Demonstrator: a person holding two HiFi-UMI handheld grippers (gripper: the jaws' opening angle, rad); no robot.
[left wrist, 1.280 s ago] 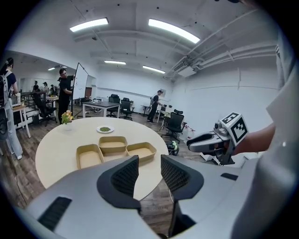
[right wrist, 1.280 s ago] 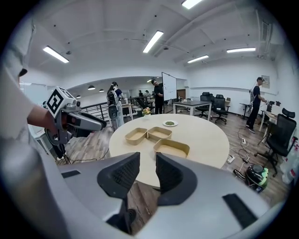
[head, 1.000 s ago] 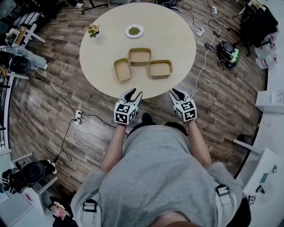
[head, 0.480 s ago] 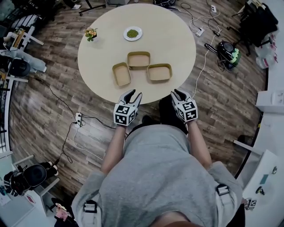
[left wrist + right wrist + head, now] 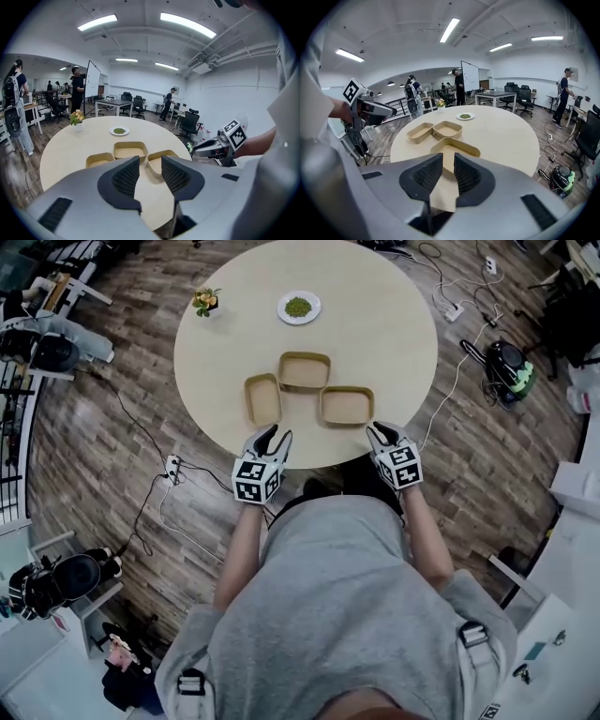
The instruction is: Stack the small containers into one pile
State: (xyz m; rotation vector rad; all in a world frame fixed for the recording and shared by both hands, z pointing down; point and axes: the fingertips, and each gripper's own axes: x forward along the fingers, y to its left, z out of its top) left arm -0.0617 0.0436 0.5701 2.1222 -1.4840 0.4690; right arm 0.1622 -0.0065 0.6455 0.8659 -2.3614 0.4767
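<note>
Three shallow tan containers sit apart near the front of the round table (image 5: 394, 343): a left one (image 5: 263, 399), a back one (image 5: 304, 371) and a right one (image 5: 347, 406). My left gripper (image 5: 272, 438) hovers at the table's near edge, just short of the left container, open and empty. In the left gripper view its jaws (image 5: 150, 164) frame the containers (image 5: 130, 150). My right gripper (image 5: 382, 434) is at the near edge, right of the right container (image 5: 454, 149). Its jaws (image 5: 448, 161) are closing with nothing between them.
A small white plate of green bits (image 5: 298, 307) and a little flower pot (image 5: 206, 302) stand at the table's far side. Cables and a power strip (image 5: 172, 466) lie on the wood floor. People and office chairs are far behind the table.
Both grippers have come forward to the table's near edge as the person stepped closer. The right gripper's jaws have narrowed a little. The containers have not moved.
</note>
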